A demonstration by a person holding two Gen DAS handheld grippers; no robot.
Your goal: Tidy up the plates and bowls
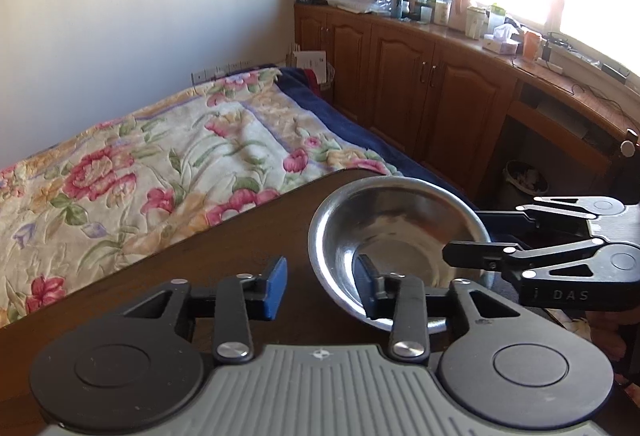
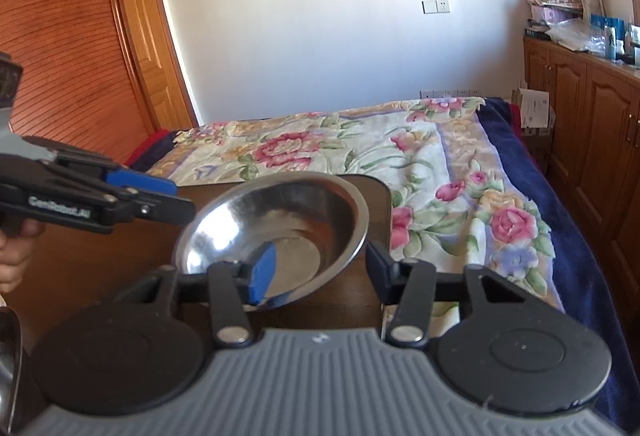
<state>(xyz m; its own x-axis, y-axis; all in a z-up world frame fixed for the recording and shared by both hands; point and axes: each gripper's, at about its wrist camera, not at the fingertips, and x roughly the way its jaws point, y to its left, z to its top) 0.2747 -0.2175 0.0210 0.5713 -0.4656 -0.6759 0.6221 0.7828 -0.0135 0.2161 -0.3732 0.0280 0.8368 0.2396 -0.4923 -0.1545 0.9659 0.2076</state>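
Bowl (image 1: 400, 224), stainless steel and empty, sat on the dark wooden worktop (image 1: 240, 236), close to the rounded corner that faced the flowered bed (image 1: 140, 164). Both tools were at it from opposite sides.

Left gripper (image 1: 322, 284): fingers (image 1: 276, 288) straddled the bowl's near rim. One blue-padded finger stood outside the bowl over bare worktop, a little apart from the rim. The other reached down inside the bowl, against or just beside the inner wall; I could not tell which. The gap between the pads was far wider than the thin steel wall, so the fingers were released, not clamped on anything. From the right wrist view, part of the person's left hand (image 2: 16, 236) showed behind this tool at the frame edge.

Right gripper (image 2: 320, 268): same arrangement, mirrored. Its blue-padded finger (image 2: 262, 272) sat inside the bowl, low against the near wall. Its other finger stood outside, just beside the rim on the bed side. The rim ran between the two, with daylight left around it. Fingers released here too, nothing gripped.

Wooden cabinets (image 1: 400, 76) ran under the window beyond the bed, their top crowded with bottles and boxes.
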